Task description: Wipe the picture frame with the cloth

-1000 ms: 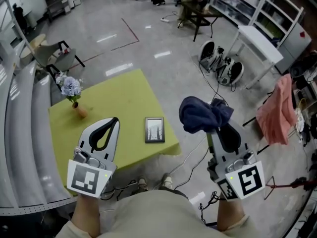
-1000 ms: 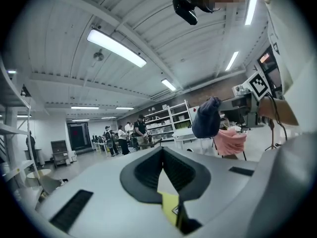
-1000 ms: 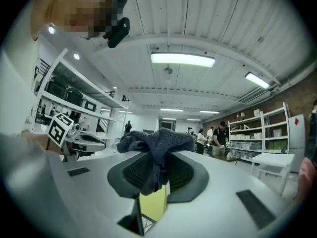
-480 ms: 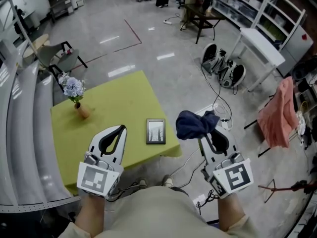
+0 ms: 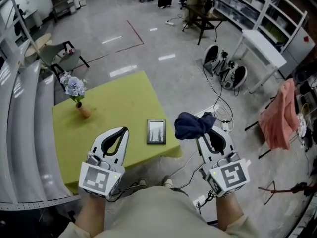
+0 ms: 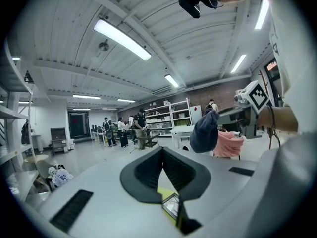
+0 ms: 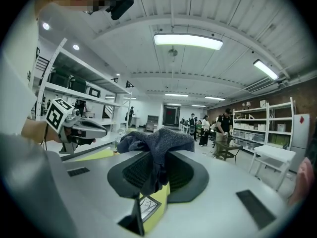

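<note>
A small dark-framed picture frame (image 5: 155,131) lies flat near the front right corner of the yellow-green table (image 5: 119,103). My right gripper (image 5: 199,131) is shut on a dark blue cloth (image 5: 192,124), which hangs bunched just right of the frame, past the table's edge. In the right gripper view the cloth (image 7: 157,144) drapes over the gripper (image 7: 155,163), with the picture frame (image 7: 148,207) below. My left gripper (image 5: 121,131) hovers left of the frame, shut with nothing in it. The left gripper view shows its gripper (image 6: 162,152), the picture frame (image 6: 172,206) and the cloth (image 6: 204,132).
A vase of pale blue flowers (image 5: 75,90) stands at the table's far left. Cables (image 5: 218,110) trail over the floor on the right, near a white table (image 5: 260,43) and a hanging pink cloth (image 5: 277,115). A chair (image 5: 59,56) stands behind the table.
The right gripper has carried the cloth left and lower, closer to the picture frame. The left gripper has drifted slightly right toward the frame.
</note>
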Demonstrator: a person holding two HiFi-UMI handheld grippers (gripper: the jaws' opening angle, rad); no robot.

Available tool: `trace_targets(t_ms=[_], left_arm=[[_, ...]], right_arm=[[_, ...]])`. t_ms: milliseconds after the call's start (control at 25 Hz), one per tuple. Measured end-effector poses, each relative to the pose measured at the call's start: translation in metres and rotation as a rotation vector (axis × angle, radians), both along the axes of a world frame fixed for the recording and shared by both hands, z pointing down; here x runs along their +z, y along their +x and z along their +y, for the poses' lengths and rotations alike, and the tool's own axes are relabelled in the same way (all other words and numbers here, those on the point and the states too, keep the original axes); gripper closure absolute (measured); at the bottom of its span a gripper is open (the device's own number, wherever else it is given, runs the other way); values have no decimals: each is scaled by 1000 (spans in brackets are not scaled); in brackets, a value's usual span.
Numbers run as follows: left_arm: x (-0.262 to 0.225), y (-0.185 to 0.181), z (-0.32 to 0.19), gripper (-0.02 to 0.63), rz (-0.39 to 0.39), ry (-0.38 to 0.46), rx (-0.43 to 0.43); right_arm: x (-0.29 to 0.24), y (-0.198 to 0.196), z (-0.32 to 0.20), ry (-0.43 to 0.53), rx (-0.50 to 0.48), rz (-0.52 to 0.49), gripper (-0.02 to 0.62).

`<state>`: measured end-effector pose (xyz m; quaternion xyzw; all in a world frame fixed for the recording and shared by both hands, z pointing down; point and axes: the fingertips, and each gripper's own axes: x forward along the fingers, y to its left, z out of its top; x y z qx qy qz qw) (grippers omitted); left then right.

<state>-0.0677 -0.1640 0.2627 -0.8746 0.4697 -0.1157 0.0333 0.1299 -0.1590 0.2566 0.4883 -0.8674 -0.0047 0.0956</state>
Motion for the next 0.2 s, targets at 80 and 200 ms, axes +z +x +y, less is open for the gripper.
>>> trace_targets(t_ms=[80,200], left_arm=[[0,1,1,598,11,-5,2],[-4,2,0,598,16,9,4]], right_arm=[[1,0,0,-5,-1,-4,518],[2,2,0,-13,2,-1,518]])
